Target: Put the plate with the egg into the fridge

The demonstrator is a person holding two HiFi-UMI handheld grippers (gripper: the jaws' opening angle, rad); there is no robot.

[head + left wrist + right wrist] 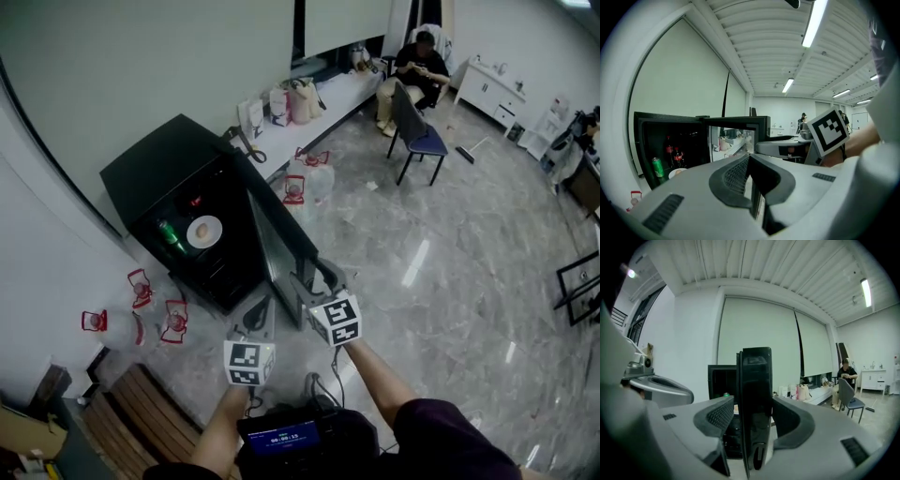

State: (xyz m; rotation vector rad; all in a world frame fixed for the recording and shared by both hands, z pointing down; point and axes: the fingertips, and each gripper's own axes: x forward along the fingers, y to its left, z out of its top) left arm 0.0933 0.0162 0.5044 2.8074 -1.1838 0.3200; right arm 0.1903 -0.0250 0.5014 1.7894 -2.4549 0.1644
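The black mini fridge (155, 173) stands open on the floor. A white plate with the egg (204, 232) sits on a shelf inside, beside a green can (169, 234); the plate (675, 173) also shows in the left gripper view. My right gripper (314, 278) is at the free edge of the fridge door (281, 246). In the right gripper view the door edge (754, 380) stands between the wide jaws, which do not clamp it. My left gripper (263, 311) hangs just left of the door, shut and empty (749, 161).
Water jugs with red handles stand left of the fridge (141, 292) and behind it (311, 178). A wooden pallet (141, 412) lies at the near left. A person (419, 67) sits at the far bench (328, 98) by a blue chair (422, 136).
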